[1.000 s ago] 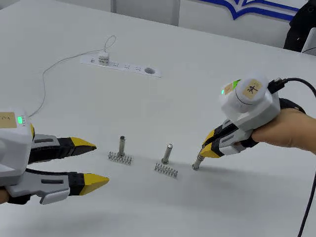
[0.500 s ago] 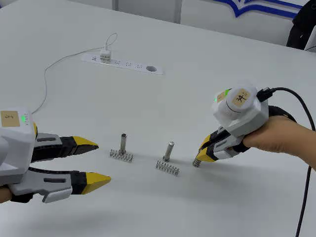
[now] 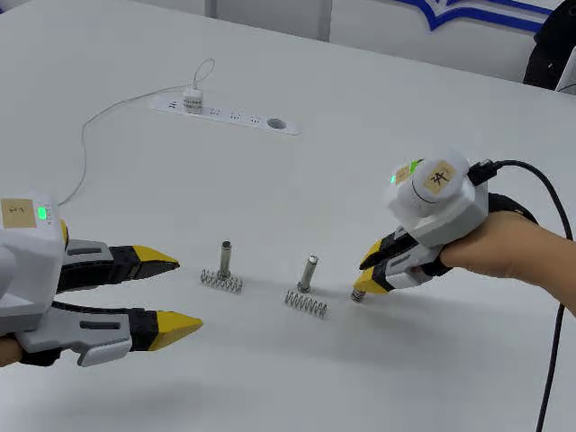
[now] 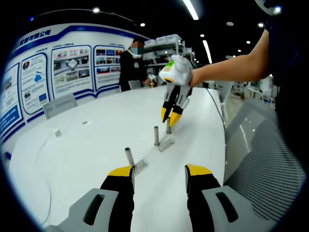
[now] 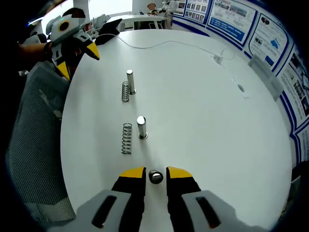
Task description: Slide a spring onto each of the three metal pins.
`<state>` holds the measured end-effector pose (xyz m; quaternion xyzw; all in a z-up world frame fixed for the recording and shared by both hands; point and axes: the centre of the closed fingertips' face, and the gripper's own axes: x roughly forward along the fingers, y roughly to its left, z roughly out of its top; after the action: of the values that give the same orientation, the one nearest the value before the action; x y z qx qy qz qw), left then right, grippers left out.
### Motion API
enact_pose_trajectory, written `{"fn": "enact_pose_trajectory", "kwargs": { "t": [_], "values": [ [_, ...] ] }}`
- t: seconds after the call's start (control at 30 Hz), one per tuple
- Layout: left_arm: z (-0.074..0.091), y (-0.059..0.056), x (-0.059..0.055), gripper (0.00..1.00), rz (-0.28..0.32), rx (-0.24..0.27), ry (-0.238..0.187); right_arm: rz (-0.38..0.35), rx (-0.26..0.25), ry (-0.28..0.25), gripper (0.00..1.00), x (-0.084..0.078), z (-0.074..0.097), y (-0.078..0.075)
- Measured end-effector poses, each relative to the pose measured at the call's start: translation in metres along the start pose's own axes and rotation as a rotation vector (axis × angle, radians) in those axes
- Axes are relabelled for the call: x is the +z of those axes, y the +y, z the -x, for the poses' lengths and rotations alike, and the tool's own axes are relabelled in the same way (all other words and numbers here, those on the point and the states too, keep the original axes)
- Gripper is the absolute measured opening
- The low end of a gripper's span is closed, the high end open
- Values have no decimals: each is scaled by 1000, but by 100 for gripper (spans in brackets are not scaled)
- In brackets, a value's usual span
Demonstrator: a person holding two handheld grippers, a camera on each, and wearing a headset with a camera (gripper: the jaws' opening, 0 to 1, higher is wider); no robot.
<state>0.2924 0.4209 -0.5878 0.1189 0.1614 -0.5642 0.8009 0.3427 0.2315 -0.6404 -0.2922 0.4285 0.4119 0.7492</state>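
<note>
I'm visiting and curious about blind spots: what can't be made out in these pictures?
- Head view: the right gripper covers most of the third pin, so a spring on it can't be confirmed.
- Right gripper view: that pin is seen end-on; whether the jaws touch it is unclear.
- Left gripper view: wall posters, lettering too small.

A white power strip [image 3: 223,116] lies on the table [image 3: 378,135].

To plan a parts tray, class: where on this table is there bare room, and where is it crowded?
Free: the table between the power strip and the pins, and the near edge in front of the springs. Crowded: the row from left claw to right claw, with pins and springs between.
</note>
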Motion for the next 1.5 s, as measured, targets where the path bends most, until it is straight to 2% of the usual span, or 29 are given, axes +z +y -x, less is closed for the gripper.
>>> {"fn": "enact_pose_trajectory", "kwargs": {
  "t": [0.2, 0.37, 0.63, 0.77, 1.0, 1.5],
  "values": [
    [0, 0, 1, 43, -4, -2, 0, 6, -16, -25, 19, 7, 8, 3],
    [0, 0, 2, 43, -7, -3, 1, 23, -8, -47, 19, 20, 14, 17],
    [-1, -1, 3, 43, -11, -4, -1, 66, 33, -34, 18, 30, 1, 35],
    [0, -2, 3, 43, -13, -5, 1, 85, 52, -10, 16, 29, -10, 43],
    [0, -2, 4, 42, -16, -6, 4, 93, 69, 25, 15, 23, -26, 48],
    [-2, -3, 5, 42, -14, -8, 6, 89, 88, 67, 12, 15, -41, 49]
  ]
}}
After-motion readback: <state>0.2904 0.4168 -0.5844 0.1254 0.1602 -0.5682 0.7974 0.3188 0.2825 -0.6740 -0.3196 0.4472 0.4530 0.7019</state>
